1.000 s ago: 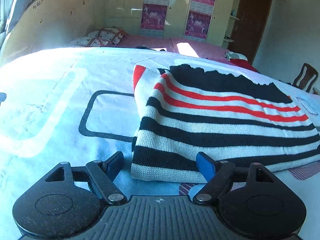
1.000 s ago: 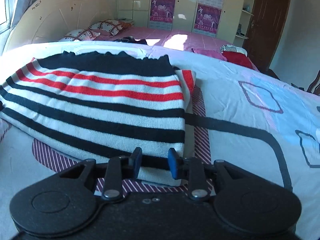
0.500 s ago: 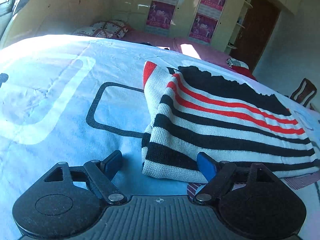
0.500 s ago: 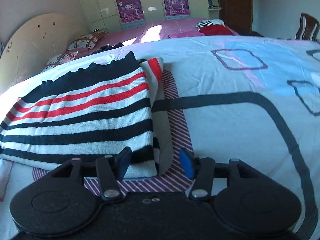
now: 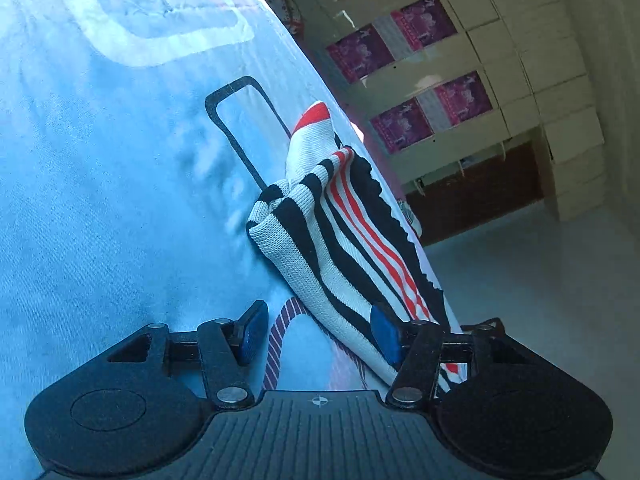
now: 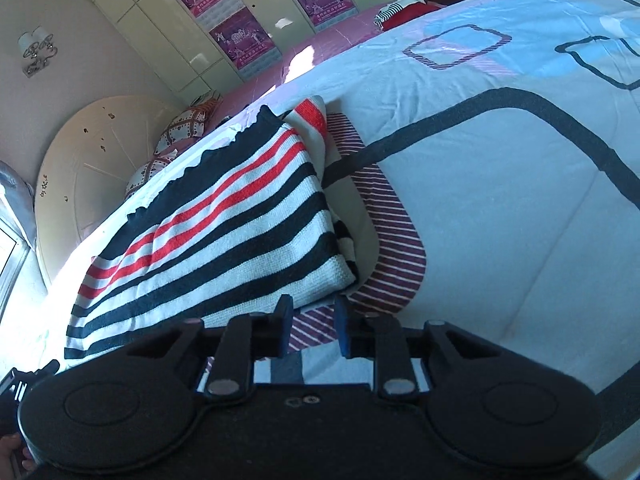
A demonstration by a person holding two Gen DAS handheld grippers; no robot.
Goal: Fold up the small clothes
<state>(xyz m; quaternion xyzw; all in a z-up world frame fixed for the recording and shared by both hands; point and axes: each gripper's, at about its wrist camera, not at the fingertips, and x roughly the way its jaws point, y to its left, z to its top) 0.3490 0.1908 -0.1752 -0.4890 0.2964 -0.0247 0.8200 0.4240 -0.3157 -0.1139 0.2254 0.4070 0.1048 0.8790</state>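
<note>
One folded knit sweater (image 5: 340,240) w/ black, white & red stripes lies on the pale blue printed bedsheet (image 5: 100,200); its near hem edge sits between the left gripper (image 5: 318,334) pads, jaws just closing, not yet pressing; right gripper (image 6: 310,326) at the sweater's near corner, jaws just narrowed, pinching nothing; cream wardrobe (image 6: 168,20) w/ purple posters far behind sweater.

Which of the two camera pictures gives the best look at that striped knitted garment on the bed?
The right wrist view: the striped garment lies spread out there, its black, white and red bands showing almost whole. The left wrist view catches only its bunched corner and one edge, seen at a steep tilt.
</note>
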